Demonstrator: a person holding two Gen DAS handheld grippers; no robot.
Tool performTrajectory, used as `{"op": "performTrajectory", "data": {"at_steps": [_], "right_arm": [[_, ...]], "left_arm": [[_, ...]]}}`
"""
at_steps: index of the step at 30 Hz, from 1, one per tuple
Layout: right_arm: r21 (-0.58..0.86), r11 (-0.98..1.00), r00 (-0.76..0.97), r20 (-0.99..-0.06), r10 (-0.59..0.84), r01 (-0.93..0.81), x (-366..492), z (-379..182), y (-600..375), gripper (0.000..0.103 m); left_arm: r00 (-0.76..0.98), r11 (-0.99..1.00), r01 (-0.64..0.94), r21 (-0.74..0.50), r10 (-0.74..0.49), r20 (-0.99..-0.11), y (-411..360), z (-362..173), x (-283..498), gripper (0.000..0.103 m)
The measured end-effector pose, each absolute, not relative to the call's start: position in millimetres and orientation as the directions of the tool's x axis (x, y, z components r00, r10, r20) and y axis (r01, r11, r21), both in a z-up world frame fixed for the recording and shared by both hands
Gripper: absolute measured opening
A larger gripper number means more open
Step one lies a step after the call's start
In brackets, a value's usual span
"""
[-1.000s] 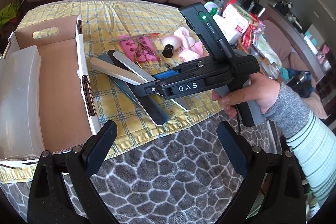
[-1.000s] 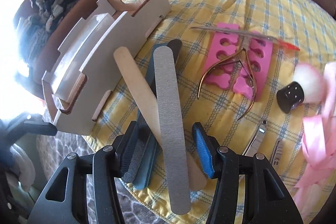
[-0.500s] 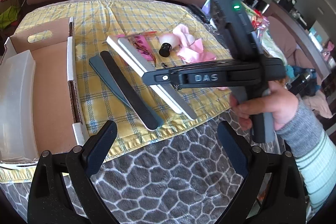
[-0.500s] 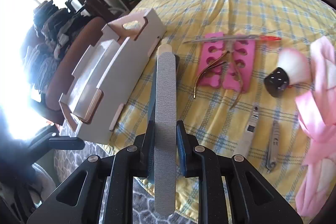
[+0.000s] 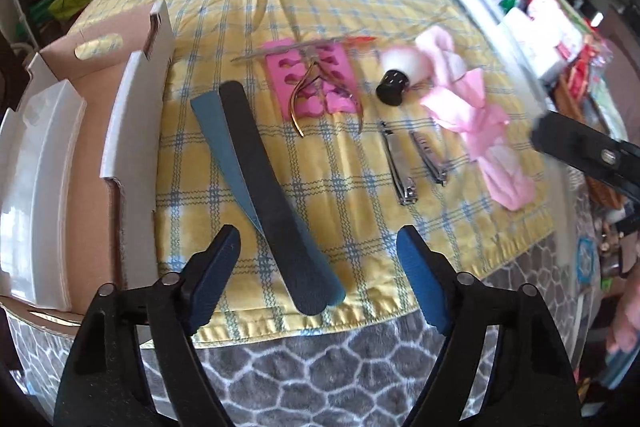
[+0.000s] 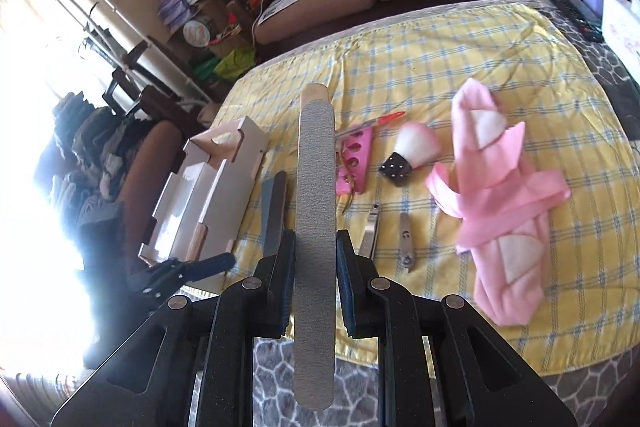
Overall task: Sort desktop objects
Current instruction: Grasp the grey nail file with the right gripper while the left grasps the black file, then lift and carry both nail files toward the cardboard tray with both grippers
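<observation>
Left wrist view: the left gripper [image 5: 318, 259] hangs over the yellow checked cloth [image 5: 360, 27], jaws spread and just closing in, pads either side of the long black nail file [image 5: 264, 183] without touching it. That file lies on a teal file [image 5: 218, 135], just beside the white cardboard tray [image 5: 132, 131].

Right wrist view: the right gripper [image 6: 314, 267] pinches a grey emery board [image 6: 314, 227], seemingly with a wooden one behind it, lifted above the cloth near the tray.

Four nail files [image 5: 276, 187], two clippers [image 5: 398, 165]
</observation>
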State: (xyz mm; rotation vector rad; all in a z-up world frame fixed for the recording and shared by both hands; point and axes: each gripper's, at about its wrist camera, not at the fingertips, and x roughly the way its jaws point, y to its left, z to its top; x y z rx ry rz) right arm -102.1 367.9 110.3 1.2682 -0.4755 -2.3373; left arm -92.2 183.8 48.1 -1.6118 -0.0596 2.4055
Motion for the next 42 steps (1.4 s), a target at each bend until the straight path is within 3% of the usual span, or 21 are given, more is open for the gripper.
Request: {"op": "performTrajectory", "data": {"at_steps": [1, 5, 15, 26, 31, 36, 42], "right_arm": [[0.492, -0.845, -0.49, -0.696, -0.525, 0.208, -99, 110, 372, 0.019], [0.494, -0.847, -0.485, -0.702, -0.522, 0.196, -91, 104, 375, 0.019], [0.502, -0.849, -0.457, -0.723, -0.518, 0.168, -84, 83, 381, 0.019], [0.489, -0.858, -0.441, -0.743, -0.503, 0.154, -85, 79, 372, 0.019], [0.487, -0.861, -0.436, -0.749, -0.499, 0.15, -86, 78, 368, 0.019], [0.478, -0.867, -0.427, -0.76, -0.489, 0.141, -85, 73, 367, 0.019], [0.464, -0.875, -0.426, -0.769, -0.476, 0.14, -84, 77, 364, 0.019]], "left_arm": [[-0.356, -0.975, -0.159, -0.157, 0.205, -0.912, 184, 43, -97, 0.07], [-0.344, -0.989, -0.105, -0.108, 0.138, -0.929, 183, 30, -106, 0.064], [-0.318, -0.979, -0.198, 0.042, 0.023, -0.948, 202, 17, -117, 0.063], [-0.296, -0.976, -0.214, 0.049, 0.017, -0.955, 192, 22, -124, 0.037], [-0.303, -0.969, -0.22, 0.109, -0.038, -0.952, 199, 19, -123, 0.043], [-0.334, -0.956, -0.27, 0.113, -0.017, -0.943, 201, 26, -114, 0.026], [-0.327, -0.965, -0.263, 0.006, 0.084, -0.941, 182, 42, -106, 0.025]]}}
